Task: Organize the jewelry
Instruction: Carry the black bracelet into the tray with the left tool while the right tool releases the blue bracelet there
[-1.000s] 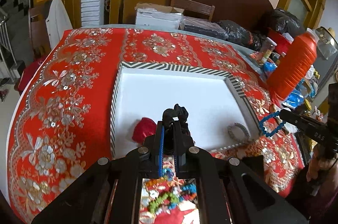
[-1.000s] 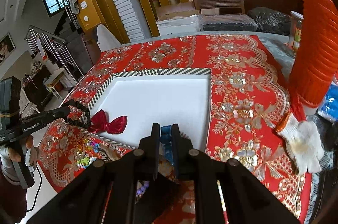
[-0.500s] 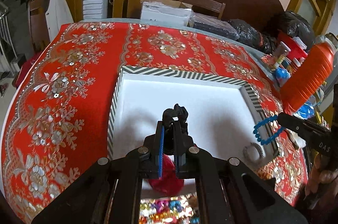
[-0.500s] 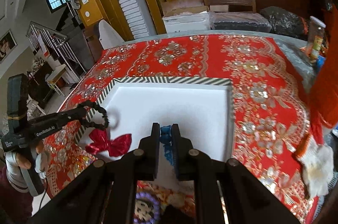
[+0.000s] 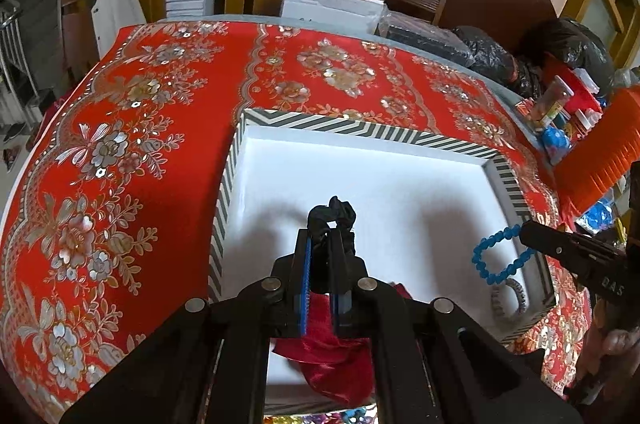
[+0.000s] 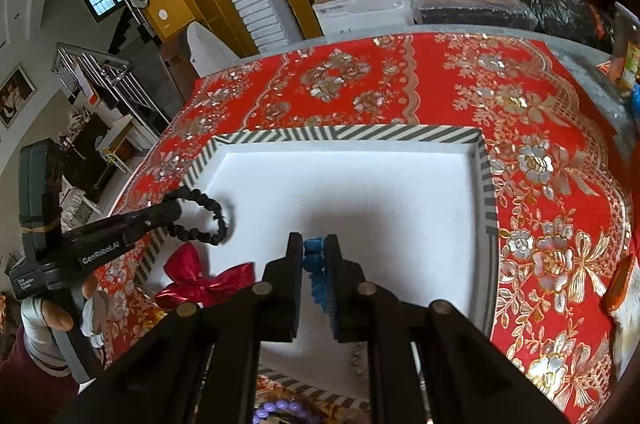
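Both grippers over white striped-rim tray [image 5: 362, 132]: left gripper [image 5: 321, 244] pinching black scrunchie [image 5: 332, 214], right gripper [image 6: 313, 250] pinching blue bead bracelet [image 5: 498, 256]; red bow [image 6: 202, 278] and grey ring [image 5: 510, 298] lie inside.

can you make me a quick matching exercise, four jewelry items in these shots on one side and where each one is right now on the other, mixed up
Items:
1. black scrunchie
2. blue bead bracelet
3. red bow
4. silver bracelet

Places:
A. lying in the white tray's near right corner
B. pinched in the left gripper
C. lying in the tray's near left corner
D. pinched in the right gripper

Pairs: 1-B, 2-D, 3-C, 4-A
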`<state>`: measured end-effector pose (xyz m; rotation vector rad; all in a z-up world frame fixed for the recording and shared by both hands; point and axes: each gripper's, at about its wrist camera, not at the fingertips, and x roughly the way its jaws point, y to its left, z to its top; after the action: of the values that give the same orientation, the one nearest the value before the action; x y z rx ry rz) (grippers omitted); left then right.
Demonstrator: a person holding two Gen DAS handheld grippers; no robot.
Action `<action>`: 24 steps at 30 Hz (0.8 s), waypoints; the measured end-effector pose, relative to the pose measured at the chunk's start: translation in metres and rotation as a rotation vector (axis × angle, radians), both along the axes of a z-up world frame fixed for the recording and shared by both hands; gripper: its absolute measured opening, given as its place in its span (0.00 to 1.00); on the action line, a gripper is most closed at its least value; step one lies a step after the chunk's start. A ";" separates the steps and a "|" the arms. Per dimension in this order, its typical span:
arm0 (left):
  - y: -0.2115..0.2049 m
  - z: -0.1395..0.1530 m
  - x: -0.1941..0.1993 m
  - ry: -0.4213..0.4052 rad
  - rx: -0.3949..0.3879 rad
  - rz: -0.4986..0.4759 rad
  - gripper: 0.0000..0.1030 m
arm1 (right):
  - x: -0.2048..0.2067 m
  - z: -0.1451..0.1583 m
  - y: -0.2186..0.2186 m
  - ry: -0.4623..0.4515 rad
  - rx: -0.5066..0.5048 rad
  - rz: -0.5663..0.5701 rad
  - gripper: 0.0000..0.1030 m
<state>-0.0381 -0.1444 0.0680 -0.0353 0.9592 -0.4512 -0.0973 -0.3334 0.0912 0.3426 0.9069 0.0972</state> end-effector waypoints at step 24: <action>0.016 -0.015 0.005 0.016 0.029 0.070 0.15 | -0.019 -0.022 -0.041 0.093 -0.128 -0.100 0.32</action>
<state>-0.0335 -0.1288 0.0529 -0.0458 0.9772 -0.3731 -0.1160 -0.3741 0.0691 0.2745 0.9810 -0.0686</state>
